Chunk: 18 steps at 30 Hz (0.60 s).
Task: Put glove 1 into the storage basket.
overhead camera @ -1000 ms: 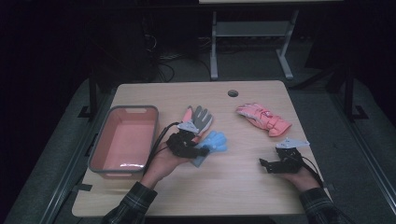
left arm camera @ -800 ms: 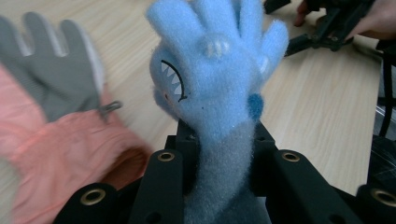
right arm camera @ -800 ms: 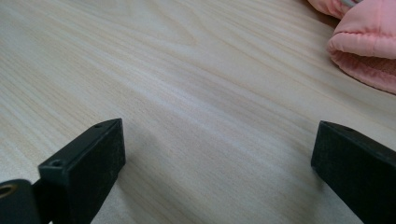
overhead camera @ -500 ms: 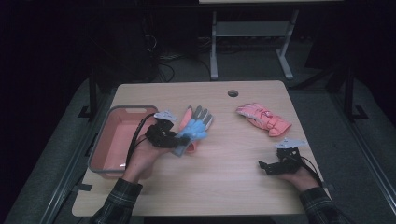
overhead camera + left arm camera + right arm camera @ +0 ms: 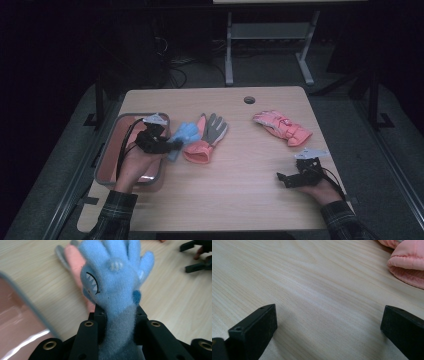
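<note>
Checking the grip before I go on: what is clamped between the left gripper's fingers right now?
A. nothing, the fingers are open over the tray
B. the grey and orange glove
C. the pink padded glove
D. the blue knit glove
D: in the left gripper view the left gripper is closed on the cuff of the blue knit glove, whose finger end sticks out beyond the fingers.

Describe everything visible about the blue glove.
The blue glove is small, fuzzy and knitted, with a stitched toothy grin and a darker blue dot on its back. Its greyer cuff is pinched in the left claw, which holds it above the table, its stubby fingers pointing away toward the pink-and-grey glove, near the pink tray.
</note>
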Each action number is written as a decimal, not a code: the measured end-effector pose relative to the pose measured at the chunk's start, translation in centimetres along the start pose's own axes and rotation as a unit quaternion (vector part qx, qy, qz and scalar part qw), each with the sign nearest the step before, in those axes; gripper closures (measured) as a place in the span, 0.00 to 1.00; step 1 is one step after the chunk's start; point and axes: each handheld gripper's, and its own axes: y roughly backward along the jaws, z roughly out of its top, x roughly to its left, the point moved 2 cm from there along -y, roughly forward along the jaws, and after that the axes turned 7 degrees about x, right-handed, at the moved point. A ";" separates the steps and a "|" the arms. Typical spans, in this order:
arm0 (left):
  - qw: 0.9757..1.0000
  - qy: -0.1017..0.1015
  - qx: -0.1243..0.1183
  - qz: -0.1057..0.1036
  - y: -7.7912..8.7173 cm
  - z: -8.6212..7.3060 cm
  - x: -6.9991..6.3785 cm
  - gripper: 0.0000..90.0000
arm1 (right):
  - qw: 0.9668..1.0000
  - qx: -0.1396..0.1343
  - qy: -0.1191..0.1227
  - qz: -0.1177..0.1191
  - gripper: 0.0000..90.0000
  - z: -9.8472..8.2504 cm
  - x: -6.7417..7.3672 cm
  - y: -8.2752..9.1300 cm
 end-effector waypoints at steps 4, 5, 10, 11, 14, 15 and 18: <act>1.000 0.014 -0.006 0.007 0.7 -0.4 1.1 0.81 | 1.000 -0.001 0.000 0.000 0.00 0.0 0.0 0.0; 1.000 0.020 -0.008 0.009 0.8 -0.6 1.4 0.81 | 1.000 -0.001 0.000 0.000 0.00 0.0 0.0 0.0; 0.999 0.036 -0.014 0.030 1.9 -1.4 3.0 0.81 | 1.000 -0.001 0.001 0.002 0.00 0.0 0.0 0.0; 0.999 0.038 -0.014 0.033 2.1 -1.5 3.3 0.81 | 1.000 -0.001 0.001 0.002 0.00 0.0 0.0 0.0; 0.998 0.049 -0.014 0.047 2.5 -2.1 4.3 0.81 | 1.000 -0.001 0.001 0.002 0.00 0.0 0.0 0.0; 0.997 0.052 -0.015 0.050 2.6 -2.3 4.5 0.81 | 1.000 -0.001 0.001 0.002 0.00 0.0 0.0 0.0; 0.996 0.060 -0.014 0.061 2.8 -2.8 5.3 0.81 | 1.000 -0.001 0.001 0.002 0.00 0.0 0.0 0.0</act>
